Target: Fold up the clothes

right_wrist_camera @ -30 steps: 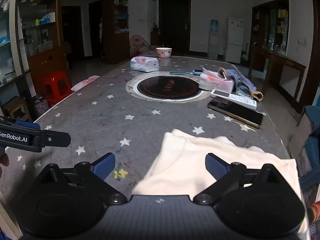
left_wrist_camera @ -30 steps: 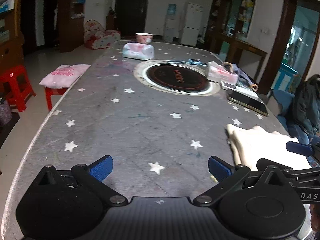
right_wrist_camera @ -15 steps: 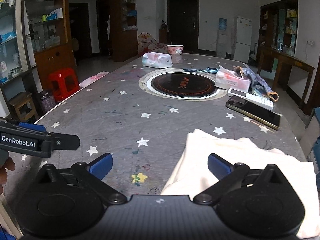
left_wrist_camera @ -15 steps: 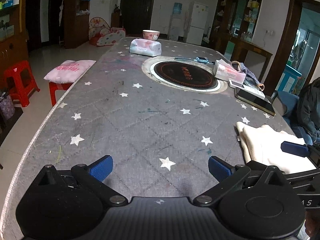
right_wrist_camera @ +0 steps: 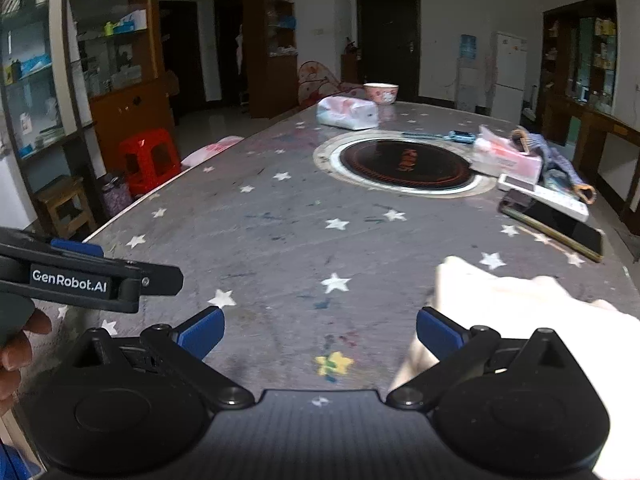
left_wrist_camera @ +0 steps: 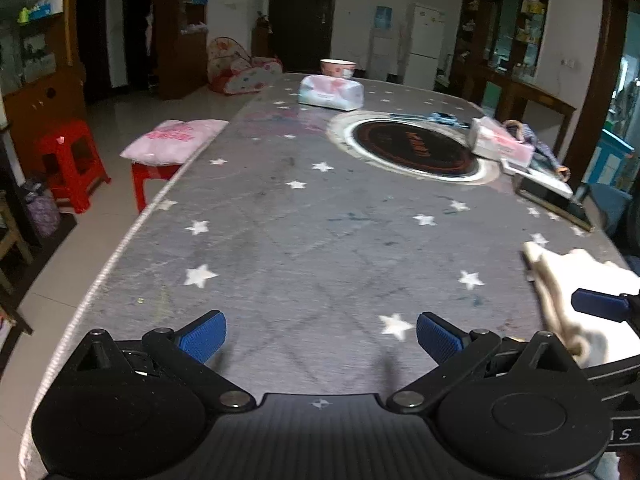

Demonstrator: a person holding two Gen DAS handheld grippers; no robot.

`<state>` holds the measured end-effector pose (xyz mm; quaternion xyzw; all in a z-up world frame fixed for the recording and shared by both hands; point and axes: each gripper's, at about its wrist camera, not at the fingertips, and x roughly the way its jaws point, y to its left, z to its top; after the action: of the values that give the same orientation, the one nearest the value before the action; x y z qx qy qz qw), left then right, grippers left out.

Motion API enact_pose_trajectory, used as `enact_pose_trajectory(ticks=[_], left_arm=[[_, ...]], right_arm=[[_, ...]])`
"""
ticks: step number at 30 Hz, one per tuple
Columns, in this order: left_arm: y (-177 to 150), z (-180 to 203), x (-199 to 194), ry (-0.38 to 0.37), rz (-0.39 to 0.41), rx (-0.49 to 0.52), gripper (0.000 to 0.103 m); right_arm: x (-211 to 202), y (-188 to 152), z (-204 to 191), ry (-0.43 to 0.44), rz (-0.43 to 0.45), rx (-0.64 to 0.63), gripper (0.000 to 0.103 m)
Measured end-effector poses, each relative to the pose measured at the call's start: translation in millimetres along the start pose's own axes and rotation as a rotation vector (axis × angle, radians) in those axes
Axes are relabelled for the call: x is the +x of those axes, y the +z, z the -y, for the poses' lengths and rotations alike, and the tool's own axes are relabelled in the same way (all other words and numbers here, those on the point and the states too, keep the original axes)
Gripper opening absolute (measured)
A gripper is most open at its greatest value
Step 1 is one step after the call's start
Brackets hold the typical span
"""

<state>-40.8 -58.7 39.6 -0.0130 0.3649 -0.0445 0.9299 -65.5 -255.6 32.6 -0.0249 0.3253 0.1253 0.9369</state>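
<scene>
A cream folded garment (right_wrist_camera: 520, 312) lies on the grey star-patterned table (right_wrist_camera: 280, 248) at the near right; it also shows in the left wrist view (left_wrist_camera: 568, 280) at the right edge. My right gripper (right_wrist_camera: 320, 330) is open and empty, its right finger over the garment's left edge. My left gripper (left_wrist_camera: 320, 332) is open and empty over bare table, left of the garment. The left gripper shows from the side in the right wrist view (right_wrist_camera: 88, 276). A blue fingertip of the right gripper (left_wrist_camera: 600, 306) shows in the left wrist view, over the garment.
A round black hotplate (right_wrist_camera: 404, 164) is set in the table's middle. A tissue pack (right_wrist_camera: 347, 113) and pink bowl (right_wrist_camera: 381, 92) stand beyond it. A phone (right_wrist_camera: 556, 224), remote (right_wrist_camera: 544, 196) and bag (right_wrist_camera: 506, 156) lie at right. Red stools (left_wrist_camera: 72, 160) stand on the left.
Both grippers have drifted left and slightly back, so the garment sits further right in both views. Both stay open and empty.
</scene>
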Motion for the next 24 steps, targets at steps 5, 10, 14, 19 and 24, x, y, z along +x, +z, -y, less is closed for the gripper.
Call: enact_pose_trajectory(ticks=[5,10,14,19,24], left_arm=[[-5,-14,9,0.053,0.016,-0.007,0.103],[-5,-30,18,0.080,0.016,-0.058,0.103],[-7,-34,26,0.088,-0.011,-0.069,0.103],[-4,-33,22,0.075,0.007,-0.078,0.103],[2,-18,10,0.034,0.039,-0.060,0.103]], right_arm=[[13,0,-10,0.012,-0.020,-0.018,0.103],[22,3,-17,0.011,-0.032,-0.045,0.103],[29,5,-18,0.020,-0.040,-0.043,0.103],[29,8,-14,0.028,-0.040,-0.023,0.103],[10,11,-7,0.003,-0.007,-0.005,0.103]])
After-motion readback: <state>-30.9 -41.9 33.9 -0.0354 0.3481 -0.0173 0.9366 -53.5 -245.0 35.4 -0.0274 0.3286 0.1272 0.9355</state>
